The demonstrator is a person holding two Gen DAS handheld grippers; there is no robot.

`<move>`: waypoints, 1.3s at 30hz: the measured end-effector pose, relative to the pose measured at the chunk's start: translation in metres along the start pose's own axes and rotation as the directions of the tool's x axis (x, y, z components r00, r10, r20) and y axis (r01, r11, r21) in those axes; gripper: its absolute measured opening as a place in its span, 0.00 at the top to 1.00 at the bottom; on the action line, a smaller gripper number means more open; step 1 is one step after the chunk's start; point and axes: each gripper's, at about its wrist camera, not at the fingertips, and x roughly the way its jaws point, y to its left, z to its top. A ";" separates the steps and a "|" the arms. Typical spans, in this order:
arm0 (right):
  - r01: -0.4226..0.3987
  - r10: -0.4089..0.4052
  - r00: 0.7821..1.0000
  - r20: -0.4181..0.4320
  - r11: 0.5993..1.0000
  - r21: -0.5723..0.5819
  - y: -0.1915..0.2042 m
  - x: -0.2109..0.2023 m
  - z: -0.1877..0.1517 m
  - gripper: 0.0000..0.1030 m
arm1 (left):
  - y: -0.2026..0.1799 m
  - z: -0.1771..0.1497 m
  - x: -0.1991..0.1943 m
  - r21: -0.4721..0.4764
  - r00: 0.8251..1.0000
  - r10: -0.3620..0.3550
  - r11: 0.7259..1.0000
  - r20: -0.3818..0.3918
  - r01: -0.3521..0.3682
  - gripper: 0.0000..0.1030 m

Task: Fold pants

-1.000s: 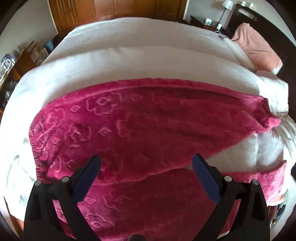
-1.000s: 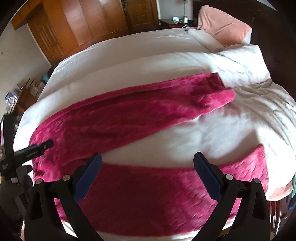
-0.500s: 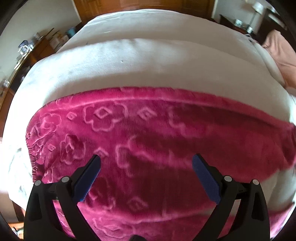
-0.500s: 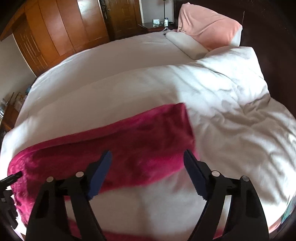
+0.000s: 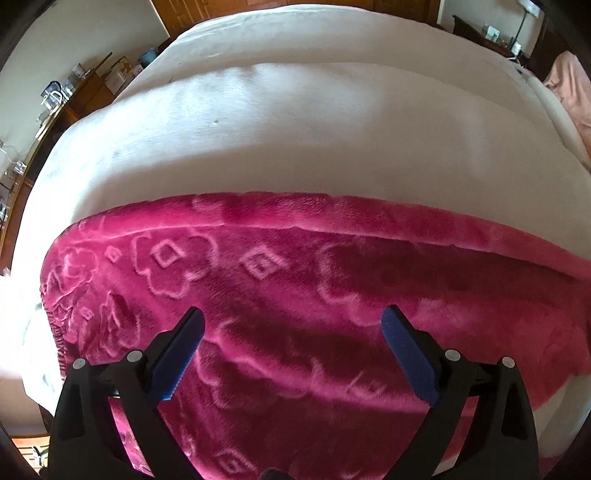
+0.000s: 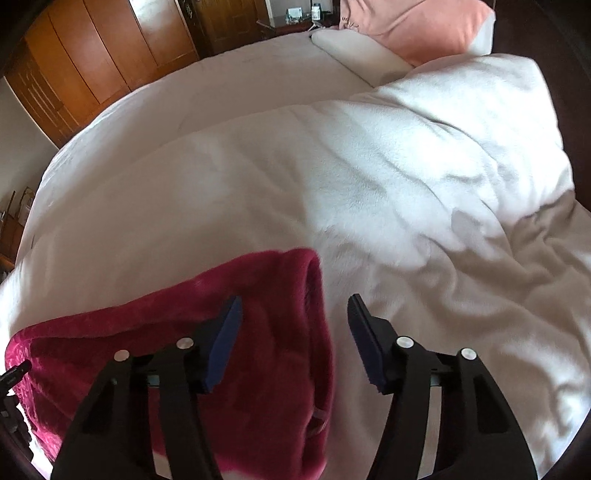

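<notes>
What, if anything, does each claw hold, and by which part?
Nothing is held. The left claw stands open above the pink pants. The right claw, jaws just closing, straddles the leg's cuff without pinching it.

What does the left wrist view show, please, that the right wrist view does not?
Only the left wrist view shows the embossed flower pattern on the pants and their gathered waistband at the left. Only the right wrist view shows the leg's cuff end, the pink pillow and the wardrobe. Both show the pants on the white duvet, each under an open gripper, the left gripper and the right gripper.
</notes>
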 end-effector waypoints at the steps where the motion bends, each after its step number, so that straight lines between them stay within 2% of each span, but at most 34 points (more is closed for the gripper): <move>1: -0.011 0.011 1.000 -0.019 1.000 0.002 -0.003 0.008 0.004 0.50 | -0.001 0.003 0.004 0.001 1.000 0.005 1.000 -0.004 -0.005 0.07; 3: -0.043 0.043 0.998 -0.046 0.999 0.008 -0.008 0.021 0.010 0.60 | -0.002 0.009 0.013 0.004 1.000 0.017 1.000 -0.010 -0.017 0.07; 5: -0.046 0.046 0.997 -0.067 0.999 0.003 -0.010 0.030 0.014 0.82 | -0.002 0.014 0.022 0.004 1.000 0.019 1.000 -0.017 -0.019 0.08; 7: -0.024 0.024 0.997 -0.073 1.000 -0.007 -0.012 0.035 0.016 0.90 | -0.002 0.023 0.031 0.008 1.000 0.023 1.000 -0.019 -0.022 0.09; 8: -0.029 0.029 0.998 -0.056 1.000 -0.006 -0.013 0.033 0.019 0.92 | 0.000 0.025 0.035 0.010 1.000 0.026 1.000 -0.016 -0.026 0.09; 12: -0.020 0.021 0.999 0.028 0.999 -0.042 -0.005 0.017 0.033 0.93 | 0.000 0.048 0.046 0.012 0.999 0.040 0.999 0.002 -0.040 0.09; 16: 0.031 -0.020 0.995 0.102 0.994 -0.108 0.017 0.010 0.053 0.93 | 0.004 0.072 0.057 0.009 0.998 0.051 0.999 0.019 -0.052 0.09; 18: 0.061 -0.047 0.993 0.104 0.989 -0.131 0.025 0.019 0.059 0.93 | 0.004 0.079 0.066 0.026 0.998 0.065 0.998 0.019 -0.065 0.08; 22: 0.118 -0.117 0.993 0.013 0.984 -0.136 0.023 0.064 0.059 0.92 | 0.011 0.092 0.087 0.017 0.999 0.054 0.998 0.005 -0.054 0.07; 24: 0.183 -0.181 0.983 0.032 0.975 -0.129 0.020 0.066 0.056 0.92 | 0.017 0.099 0.093 -0.007 0.999 0.046 0.999 0.001 -0.046 0.07; 25: 0.179 -0.176 0.984 0.038 0.978 -0.103 0.016 0.061 0.054 0.88 | 0.020 0.103 0.094 -0.016 0.999 0.044 0.999 0.002 -0.044 0.07; 27: 0.157 -0.152 0.986 0.060 0.984 -0.080 0.015 0.047 0.051 0.87 | 0.026 0.109 0.095 -0.022 0.999 0.042 0.999 0.005 -0.042 0.07; 30: 0.123 -0.110 0.989 0.103 0.983 -0.135 0.032 0.021 0.039 0.84 | 0.031 0.109 0.096 -0.024 0.999 0.042 0.999 0.011 -0.042 0.07; 32: 0.104 -0.091 0.993 0.077 0.980 -0.173 0.042 0.016 0.025 0.61 | 0.032 0.105 0.093 -0.034 0.999 0.041 0.999 0.014 -0.040 0.07; 33: 0.115 -0.104 0.992 0.070 0.977 -0.178 0.044 0.016 0.021 0.57 | 0.031 0.101 0.089 -0.041 0.999 0.039 0.998 0.014 -0.038 0.07; 35: 0.134 -0.128 0.991 0.044 0.975 -0.178 0.041 0.023 0.013 0.57 | 0.038 0.102 0.087 -0.051 0.999 0.032 0.998 0.014 -0.031 0.07; 36: 0.136 -0.133 0.991 0.026 0.976 -0.168 0.035 0.028 0.019 0.58 | 0.039 0.103 0.081 -0.050 0.999 0.032 0.998 0.014 -0.031 0.07; 39: 0.088 -0.090 0.996 -0.012 0.992 -0.091 0.022 0.039 0.021 0.61 | 0.042 0.102 0.076 -0.034 0.999 0.034 0.999 0.020 -0.033 0.07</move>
